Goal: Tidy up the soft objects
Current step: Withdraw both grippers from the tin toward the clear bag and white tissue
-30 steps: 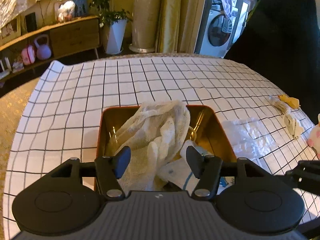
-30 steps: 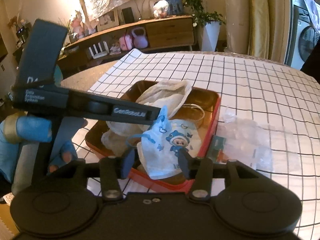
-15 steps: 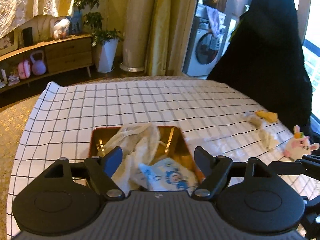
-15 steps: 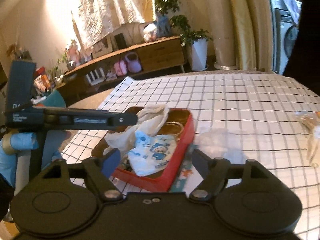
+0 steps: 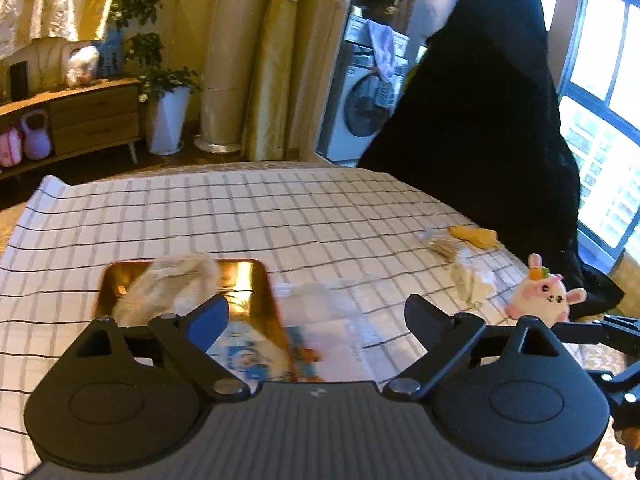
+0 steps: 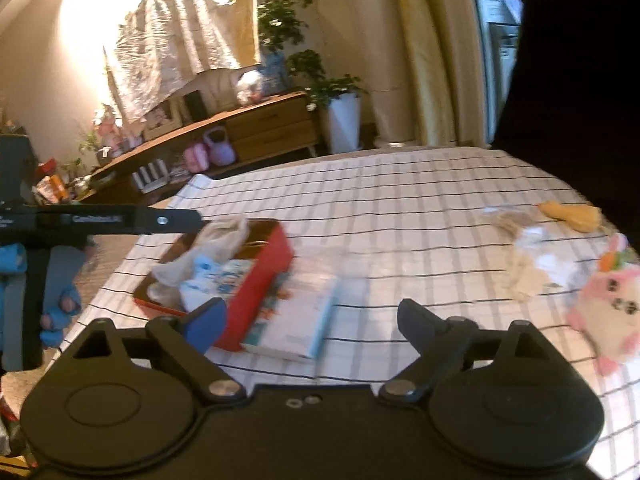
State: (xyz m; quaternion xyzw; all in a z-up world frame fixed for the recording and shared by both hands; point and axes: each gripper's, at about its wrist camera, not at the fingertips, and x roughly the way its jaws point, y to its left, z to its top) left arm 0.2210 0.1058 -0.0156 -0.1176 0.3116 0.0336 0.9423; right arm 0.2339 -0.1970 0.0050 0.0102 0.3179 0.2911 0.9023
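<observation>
Red-walled and gold inside, the tin tray (image 6: 262,276) sits on the checked tablecloth (image 5: 280,216) and already holds two soft items: a cream gauze cloth (image 5: 168,284) bunched toward its far end and a child's printed face mask (image 6: 218,276) lying toward its near end, both resting loose inside with nothing gripping them. The left gripper (image 5: 316,320) has just been opening its jaws and now stands spread wide, nothing between them; the right gripper (image 6: 312,320) has likewise just been opening and is equally spread and empty. Judgement: both tools have let go of their loads into the tray and are free for the next pick. Just beside the tray's right wall lies a flat printed packet (image 6: 296,328) under a crumpled clear plastic bag (image 5: 320,296); whether the two touch the tray cannot be told through the blur. Well apart, toward the right edge of the table, remain the unsorted soft items: a pink and white plush toy (image 5: 542,294), a pale crumpled cloth piece (image 5: 472,280) next to it, and further back a yellow soft item (image 5: 476,237) beside a small clear wrapper; their exact nature is too blurred to name. A gloved hand (image 6: 60,312) is visible on the left tool's handle. Judgement: the task is partly done, and the right gripper is the better placed for the plush.
</observation>
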